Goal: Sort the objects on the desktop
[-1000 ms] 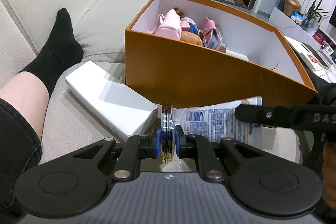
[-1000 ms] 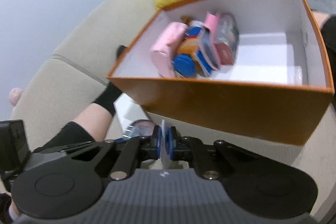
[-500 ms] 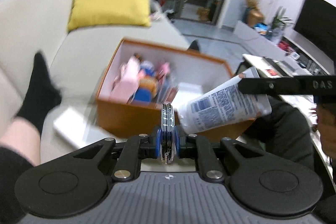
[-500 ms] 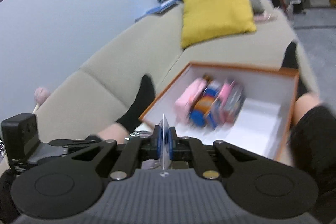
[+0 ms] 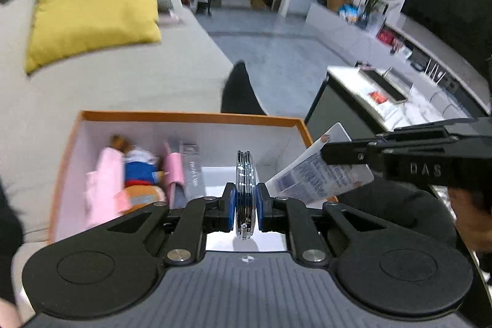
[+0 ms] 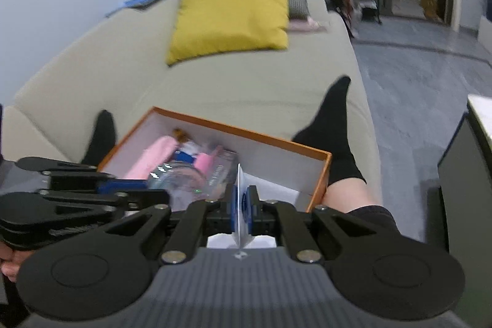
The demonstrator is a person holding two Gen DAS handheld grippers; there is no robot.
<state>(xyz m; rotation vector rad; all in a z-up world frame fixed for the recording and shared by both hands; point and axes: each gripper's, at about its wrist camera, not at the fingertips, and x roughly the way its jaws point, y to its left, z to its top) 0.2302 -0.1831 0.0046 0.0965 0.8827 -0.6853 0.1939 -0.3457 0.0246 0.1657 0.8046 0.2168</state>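
Note:
An orange box (image 5: 190,115) with a white inside lies on the sofa below both grippers. In it are a pink pouch (image 5: 103,186), a blue and orange plush toy (image 5: 141,174) and a pink wallet (image 5: 173,171). My left gripper (image 5: 245,199) is shut on a stack of clear shiny discs (image 5: 245,174), held edge-on above the box. My right gripper (image 6: 243,206) is shut on a flat white packet (image 6: 240,183) with blue print. That packet (image 5: 316,174) hangs over the box's right corner in the left wrist view. The left gripper (image 6: 144,188) with the discs (image 6: 181,179) shows left in the right wrist view.
A beige sofa (image 6: 233,82) carries a yellow cushion (image 6: 230,8) at the back. A person's legs in black socks (image 6: 330,125) lie on either side of the box (image 6: 233,129). A low table (image 5: 369,94) and a dark screen (image 5: 446,5) stand to the right.
Both grippers have risen from low in front of the box's near wall to above its open top, each still holding its thing. The white slab beside the box is out of view.

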